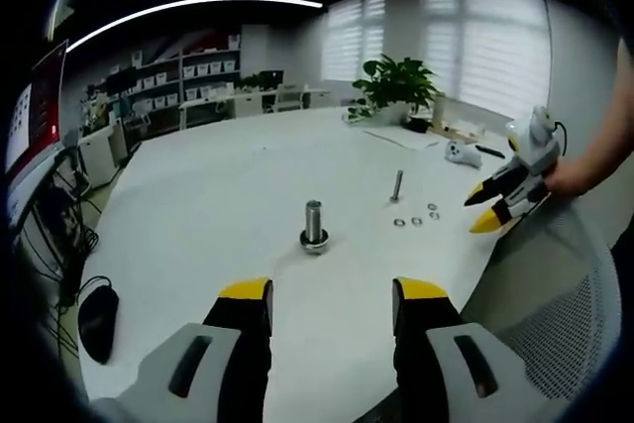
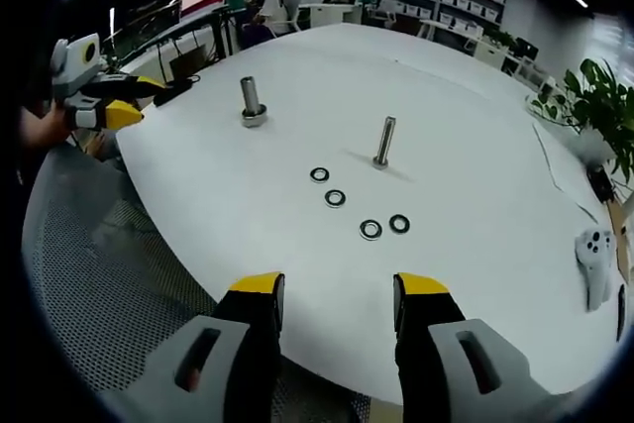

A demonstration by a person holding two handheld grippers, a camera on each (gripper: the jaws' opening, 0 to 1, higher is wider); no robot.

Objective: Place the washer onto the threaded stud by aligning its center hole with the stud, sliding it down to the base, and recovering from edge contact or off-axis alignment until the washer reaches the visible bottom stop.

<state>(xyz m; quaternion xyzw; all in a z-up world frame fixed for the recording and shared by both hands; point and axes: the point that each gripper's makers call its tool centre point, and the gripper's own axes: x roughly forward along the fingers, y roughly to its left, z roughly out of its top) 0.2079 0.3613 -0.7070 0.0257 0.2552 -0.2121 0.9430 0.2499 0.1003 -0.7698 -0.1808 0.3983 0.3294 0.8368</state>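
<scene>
Two metal studs stand upright on the white table (image 2: 475, 126): a thick one on a round base (image 1: 314, 224) (image 2: 251, 101) and a thin threaded stud (image 1: 397, 185) (image 2: 383, 142). Several loose washers (image 2: 335, 197) (image 1: 416, 218) lie flat beside the thin stud. My left gripper (image 1: 332, 306) hangs open and empty near the table's edge, short of the thick stud. My right gripper (image 2: 337, 299) is also open and empty, just short of the washers. The right gripper (image 1: 487, 207) enters the left gripper view from the right, a hand holding it. The left gripper (image 2: 124, 101) appears at the left of the right gripper view.
A mesh chair back (image 2: 109, 284) (image 1: 555, 294) sits at the table's edge under both grippers. A white game controller (image 2: 594, 250) (image 1: 462, 153), papers and a potted plant (image 1: 398, 81) are on the far side. Shelves and desks line the room behind.
</scene>
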